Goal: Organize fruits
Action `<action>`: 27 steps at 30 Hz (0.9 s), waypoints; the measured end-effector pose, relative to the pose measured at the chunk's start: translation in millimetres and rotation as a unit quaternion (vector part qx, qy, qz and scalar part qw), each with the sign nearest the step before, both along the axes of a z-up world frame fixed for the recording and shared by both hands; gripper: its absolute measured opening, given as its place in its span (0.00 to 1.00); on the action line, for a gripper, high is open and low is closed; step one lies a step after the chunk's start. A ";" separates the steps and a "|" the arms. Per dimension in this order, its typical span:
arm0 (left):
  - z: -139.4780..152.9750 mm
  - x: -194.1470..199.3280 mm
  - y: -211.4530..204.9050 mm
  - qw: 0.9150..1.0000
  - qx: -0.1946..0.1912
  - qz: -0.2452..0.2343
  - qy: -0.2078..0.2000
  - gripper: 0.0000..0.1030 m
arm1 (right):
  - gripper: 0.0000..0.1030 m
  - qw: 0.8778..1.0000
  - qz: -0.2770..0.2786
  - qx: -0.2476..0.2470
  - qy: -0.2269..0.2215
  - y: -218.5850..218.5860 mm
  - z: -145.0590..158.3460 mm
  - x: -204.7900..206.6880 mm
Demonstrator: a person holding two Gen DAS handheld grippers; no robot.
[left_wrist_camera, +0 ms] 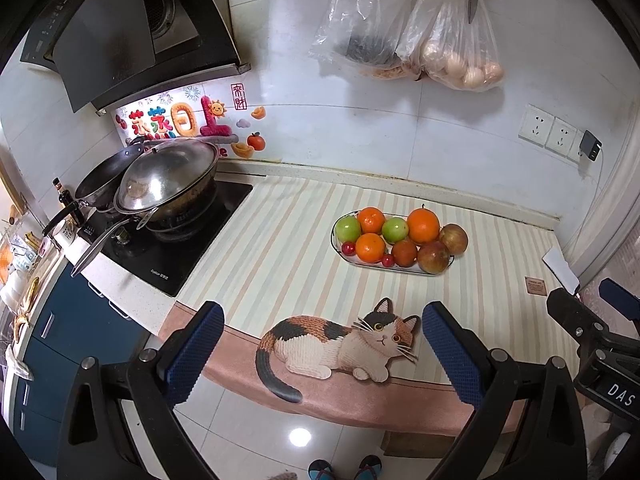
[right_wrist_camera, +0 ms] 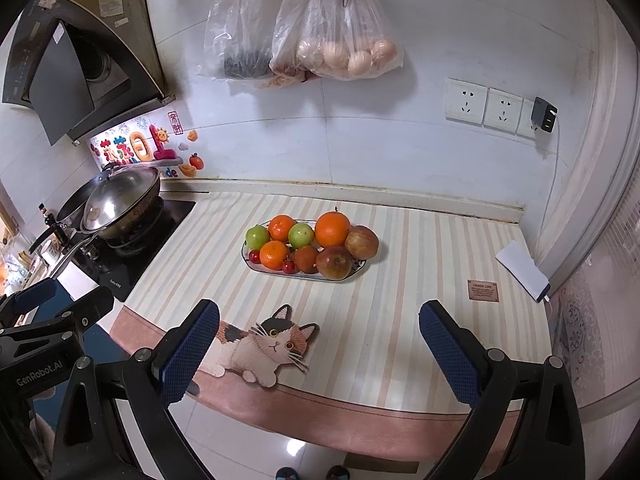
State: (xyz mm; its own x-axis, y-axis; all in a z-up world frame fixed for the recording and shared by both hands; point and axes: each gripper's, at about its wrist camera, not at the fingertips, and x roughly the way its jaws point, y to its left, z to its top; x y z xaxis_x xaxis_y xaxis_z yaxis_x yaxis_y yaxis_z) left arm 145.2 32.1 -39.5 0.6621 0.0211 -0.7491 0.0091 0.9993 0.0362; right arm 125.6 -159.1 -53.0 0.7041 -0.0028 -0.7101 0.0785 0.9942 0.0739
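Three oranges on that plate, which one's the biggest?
The largest orange sits at the back of the plate, right of the two green fruits and next to a brownish apple. The other two, smaller, lie toward the left.

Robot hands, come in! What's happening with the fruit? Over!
Left gripper and right gripper open, empty. Fruit plate full, untouched. Nothing in the way.
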 end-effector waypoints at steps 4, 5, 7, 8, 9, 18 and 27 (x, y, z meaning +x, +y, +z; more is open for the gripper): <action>-0.3 0.2 -0.4 1.000 -0.001 -0.002 0.001 0.99 | 0.99 1.000 0.001 -0.001 0.000 0.2 1.1 0.3; -0.1 0.0 -0.4 1.000 -0.001 -0.002 0.000 0.99 | 0.99 1.000 0.001 0.000 -0.001 -0.1 0.8 0.1; -0.4 -0.9 -0.1 1.000 -0.001 -0.003 0.000 0.99 | 0.99 1.000 0.002 0.000 -0.001 0.8 1.3 0.4; -0.6 -0.9 -0.3 1.000 -0.002 -0.003 0.001 0.99 | 0.99 1.000 0.002 0.001 -0.001 1.0 1.4 0.3; -0.9 -1.7 0.2 1.000 -0.003 -0.003 0.002 0.99 | 0.99 1.000 0.001 0.000 -0.001 1.0 1.4 0.4; -1.8 -5.5 0.2 1.000 -0.004 -0.004 0.002 0.99 | 0.99 1.000 0.000 -0.001 -0.001 1.8 1.5 0.3; -3.7 -6.6 -0.2 1.000 -0.002 -0.008 0.000 0.99 | 0.99 1.000 -0.001 0.000 0.002 -0.4 1.3 -2.1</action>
State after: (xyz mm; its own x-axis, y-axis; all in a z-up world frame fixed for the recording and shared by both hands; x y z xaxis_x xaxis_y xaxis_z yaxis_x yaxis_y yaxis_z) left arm 138.6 31.9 -43.2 0.6622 0.0064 -0.7493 0.0257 0.9992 0.0312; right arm 123.5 -159.5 -51.8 0.7015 -0.0051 -0.7127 0.0817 0.9940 0.0732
